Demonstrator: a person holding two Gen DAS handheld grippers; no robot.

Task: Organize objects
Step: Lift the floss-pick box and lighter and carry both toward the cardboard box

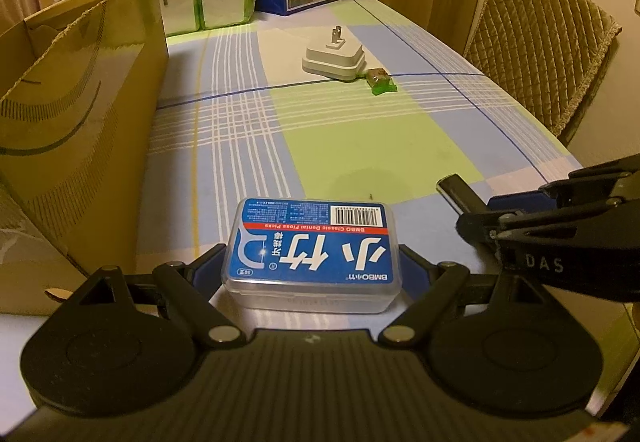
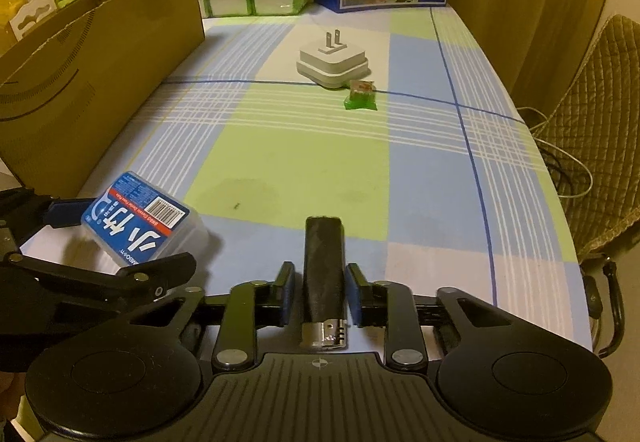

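The left claw [image 1: 312, 262] is closed on a blue floss box [image 1: 312, 250], one blue pad on each side of its clear case. The box sits low at the near left of the tabletop [image 1: 360, 146], and it looks tipped up a little in the right wrist view. I cannot tell if its bottom touches the cloth.

The right claw [image 2: 322, 292] has a black lighter [image 2: 323, 270] between its pads. The lighter points away, with its metal end near the camera. The pads sit just beside it, and a thin gap seems to show on each side, so I cannot tell if it is held tight.

A big cardboard box [image 1: 88, 114] stands open on the left, very near the floss box. It is likely the place where the things go. Far off, in the middle of the tabletop, a white plug [image 1: 334, 60] lies with its prongs up, and a small green candy [image 1: 380, 81] lies touching or just beside it.

What could go wrong? The floss box is smooth plastic, so it may slip out if the pads press only its near end. It may bump the tall cardboard wall if it is not lifted high enough. The lighter may drop if the hold is loose. The two claws are close together, so they could knock each other.
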